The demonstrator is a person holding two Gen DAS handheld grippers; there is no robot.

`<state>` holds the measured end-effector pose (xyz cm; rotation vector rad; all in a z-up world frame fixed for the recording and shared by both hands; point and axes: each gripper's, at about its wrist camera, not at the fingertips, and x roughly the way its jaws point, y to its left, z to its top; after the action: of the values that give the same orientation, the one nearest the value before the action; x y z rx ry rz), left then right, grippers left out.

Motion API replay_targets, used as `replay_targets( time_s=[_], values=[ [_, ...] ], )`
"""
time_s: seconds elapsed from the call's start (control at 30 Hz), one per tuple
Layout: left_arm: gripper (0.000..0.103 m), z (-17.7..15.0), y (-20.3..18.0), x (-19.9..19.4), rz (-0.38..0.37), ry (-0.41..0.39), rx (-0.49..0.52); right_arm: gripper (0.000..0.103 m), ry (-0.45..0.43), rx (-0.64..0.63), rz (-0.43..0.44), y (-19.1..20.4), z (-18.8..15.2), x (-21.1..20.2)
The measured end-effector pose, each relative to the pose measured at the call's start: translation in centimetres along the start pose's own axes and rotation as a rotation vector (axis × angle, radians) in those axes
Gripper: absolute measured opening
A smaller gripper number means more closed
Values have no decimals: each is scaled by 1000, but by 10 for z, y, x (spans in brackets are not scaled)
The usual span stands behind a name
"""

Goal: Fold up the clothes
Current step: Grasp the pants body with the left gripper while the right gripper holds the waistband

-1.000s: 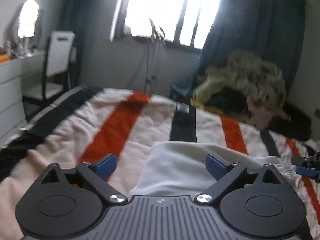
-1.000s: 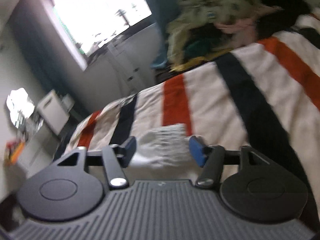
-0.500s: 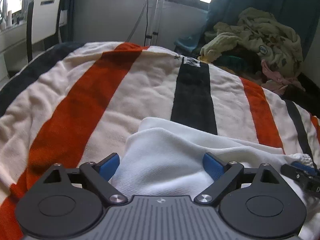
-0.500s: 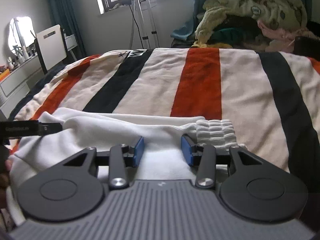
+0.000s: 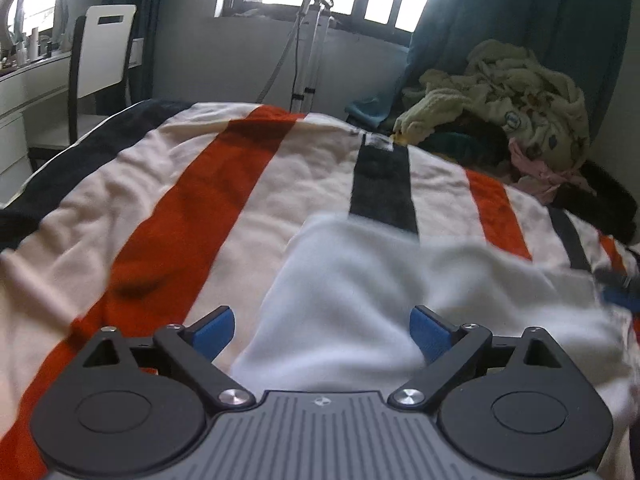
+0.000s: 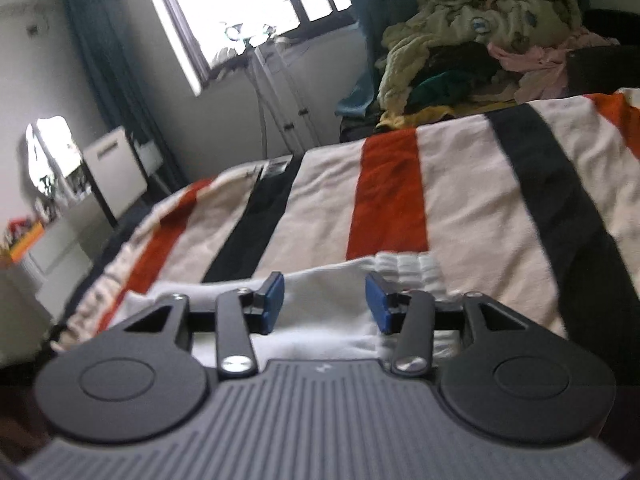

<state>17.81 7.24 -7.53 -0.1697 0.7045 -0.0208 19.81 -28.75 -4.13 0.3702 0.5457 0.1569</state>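
Observation:
A white garment (image 5: pixel 360 292) lies folded on the striped blanket (image 5: pixel 192 208), just ahead of both grippers. My left gripper (image 5: pixel 322 330) is open, its blue pads wide apart over the garment's left part, holding nothing. My right gripper (image 6: pixel 324 302) is open over the garment (image 6: pixel 320 312) near its ribbed cuff (image 6: pixel 408 270). The right gripper's blue tip (image 5: pixel 618 294) shows at the right edge of the left wrist view.
A pile of unfolded clothes (image 5: pixel 504 92) sits beyond the bed at the far right. A white chair (image 5: pixel 100 56) and white drawers (image 5: pixel 16 112) stand at the left. A metal stand (image 5: pixel 308 40) is under the window.
Both grippers have lifted and pulled back a little from the garment. The right gripper's jaws have opened wider. The right view has tilted.

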Motion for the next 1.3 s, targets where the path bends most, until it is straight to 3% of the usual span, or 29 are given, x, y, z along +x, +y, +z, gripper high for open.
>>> replay_targets(
  time_s=[0.03, 0.07, 0.2, 0.33, 0.4, 0.5, 0.6, 0.67, 0.73, 0.83, 0.9, 1.07, 1.17, 1.23, 1.3],
  values=[
    [96, -3, 2, -5, -2, 2, -7, 84, -23, 12, -24, -4, 1, -6],
    [96, -6, 5, -10, -8, 1, -15, 86, -47, 24, -46, -8, 2, -12],
    [96, 8, 12, -16, -61, -23, -52, 85, -3, 114, -45, -32, 5, -9],
    [91, 38, 14, 1, -150, -16, -56, 84, 67, 197, 35, -48, 2, 10],
    [87, 54, 15, 18, -185, 14, -59, 79, 91, 199, 44, -50, 1, 20],
    [85, 67, 22, 48, -226, 92, -89, 56, 153, 147, 7, -43, -5, 34],
    [76, 62, 27, 76, -243, 174, -72, 44, 162, 106, -12, -37, -9, 37],
    [66, 60, 27, 79, -238, 160, -68, 39, 137, 84, -8, -33, -6, 34],
    [44, 61, 25, 75, -238, 124, -61, 38, 97, 69, -2, -27, -2, 30],
    [32, 65, 24, 67, -246, 70, -64, 37, 26, 59, 3, -20, 4, 23],
    [31, 67, 25, 67, -249, 60, -70, 37, -16, 57, 5, -17, 8, 20],
    [37, 66, 25, 65, -253, 48, -71, 40, 54, 45, -71, -26, -6, 43],
    [47, 62, 25, 55, -247, 47, -52, 44, 70, 114, -51, -35, -10, 44],
    [63, 58, 26, 46, -243, 49, -41, 48, 70, 161, -34, -37, -8, 37],
    [77, 51, 29, 34, -241, 57, -37, 59, 61, 188, -27, -37, -6, 24]
  ],
)
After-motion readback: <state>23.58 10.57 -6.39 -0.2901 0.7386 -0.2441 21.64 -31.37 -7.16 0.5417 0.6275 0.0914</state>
